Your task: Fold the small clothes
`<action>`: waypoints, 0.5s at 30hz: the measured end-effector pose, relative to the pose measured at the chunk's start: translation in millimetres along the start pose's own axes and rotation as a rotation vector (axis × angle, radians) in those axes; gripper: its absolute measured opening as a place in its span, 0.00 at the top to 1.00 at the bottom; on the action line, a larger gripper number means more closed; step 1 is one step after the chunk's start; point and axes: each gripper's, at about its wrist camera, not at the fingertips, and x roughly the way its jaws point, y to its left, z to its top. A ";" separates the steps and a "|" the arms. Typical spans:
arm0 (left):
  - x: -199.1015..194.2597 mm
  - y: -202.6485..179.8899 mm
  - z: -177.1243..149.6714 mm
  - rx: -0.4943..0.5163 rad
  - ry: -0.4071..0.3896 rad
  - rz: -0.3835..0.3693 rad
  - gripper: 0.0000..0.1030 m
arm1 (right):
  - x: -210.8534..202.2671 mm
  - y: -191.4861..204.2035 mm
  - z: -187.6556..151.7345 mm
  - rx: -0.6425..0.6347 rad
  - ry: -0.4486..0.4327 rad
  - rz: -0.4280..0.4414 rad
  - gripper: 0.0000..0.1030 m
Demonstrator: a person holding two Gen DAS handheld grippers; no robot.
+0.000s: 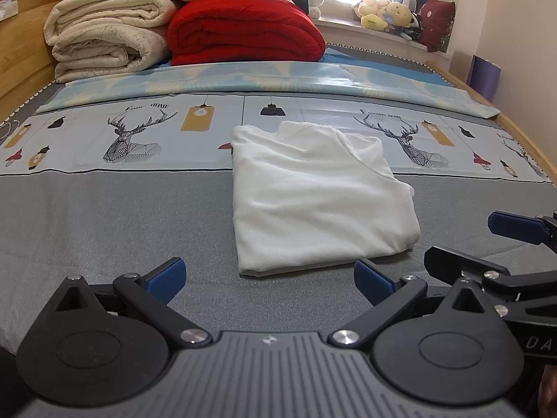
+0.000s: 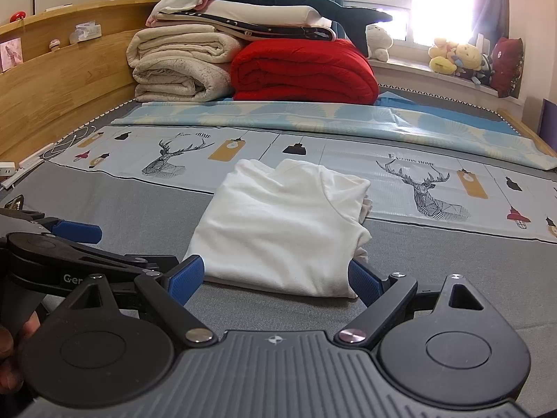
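Lying folded on the grey bed [image 1: 104, 216] just ahead of both gaping, empty claws, left claw [image 1: 269, 278] and right claw [image 2: 275, 277], the white garment [image 1: 313, 195] could lose its loose right-hand layers if a pad snags the near hem.

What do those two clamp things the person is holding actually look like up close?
Both match. The left gripper and right gripper each have a ribbed grey body with a small star-like emblem, two round black housings, black link arms joined by silver screws, and fingers faced with ridged blue pads. White lettering marks their sides, only partly readable. No cables or sleeves show.
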 end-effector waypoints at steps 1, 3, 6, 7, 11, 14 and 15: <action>0.4 -0.3 0.2 0.000 0.000 0.000 0.00 | 0.0 0.1 0.0 0.000 0.000 0.000 0.12; 0.9 -1.4 1.1 0.002 0.000 -0.001 0.00 | 0.1 -0.1 0.1 0.000 0.000 -0.001 0.12; 0.8 -1.3 1.0 0.001 0.000 -0.001 0.00 | 0.0 -0.2 0.0 0.000 0.000 0.000 0.12; 1.4 -1.9 1.4 0.001 0.000 -0.001 0.00 | 0.0 -0.2 0.0 0.000 0.000 0.000 0.12; 1.0 -1.5 1.0 0.001 -0.001 -0.001 0.00 | 0.0 -0.6 0.0 0.000 0.001 0.000 0.12; 1.1 -1.6 0.9 0.001 -0.001 -0.001 0.00 | 0.0 -0.7 0.1 0.000 0.000 0.000 0.12; 0.9 -1.3 0.7 0.001 -0.001 -0.001 0.00 | 0.0 -0.8 0.1 0.000 0.000 0.000 0.12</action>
